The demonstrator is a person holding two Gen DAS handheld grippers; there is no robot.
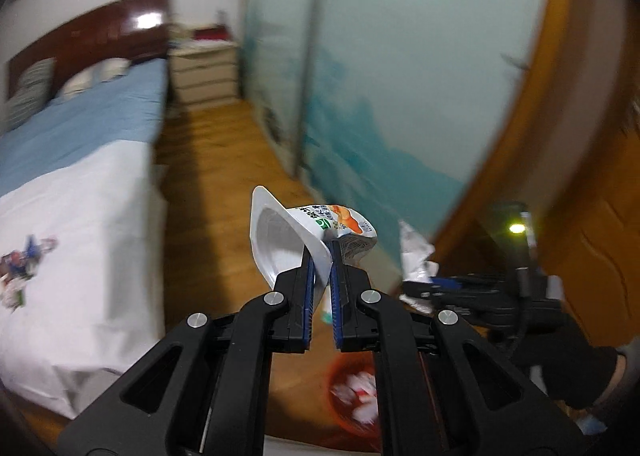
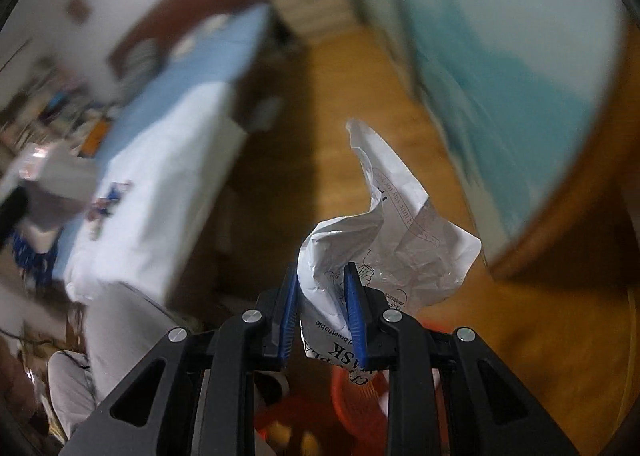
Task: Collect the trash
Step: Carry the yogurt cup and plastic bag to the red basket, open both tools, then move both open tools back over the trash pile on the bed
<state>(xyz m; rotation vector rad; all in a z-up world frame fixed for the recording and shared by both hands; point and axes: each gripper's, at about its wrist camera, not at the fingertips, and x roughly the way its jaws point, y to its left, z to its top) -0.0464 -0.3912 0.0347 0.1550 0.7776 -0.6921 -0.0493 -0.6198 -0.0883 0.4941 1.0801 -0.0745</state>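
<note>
Your left claw (image 1: 322, 252) pinches the white plastic yoghurt cup (image 1: 288, 234), your right claw (image 2: 322, 288) clamps the crumpled white paper wrapper (image 2: 394, 232); the red mesh basket (image 1: 340, 372) waits below both, ready for dropping.

On the crumpled white wrapper (image 2: 394, 240), upside down in black: "MASK" in large letters, "breathable" in small print just above it, further fine lines too small to read. On the white plastic cup (image 1: 298, 234), a printed label with a green square mark and Chinese characters, not legible.
</note>
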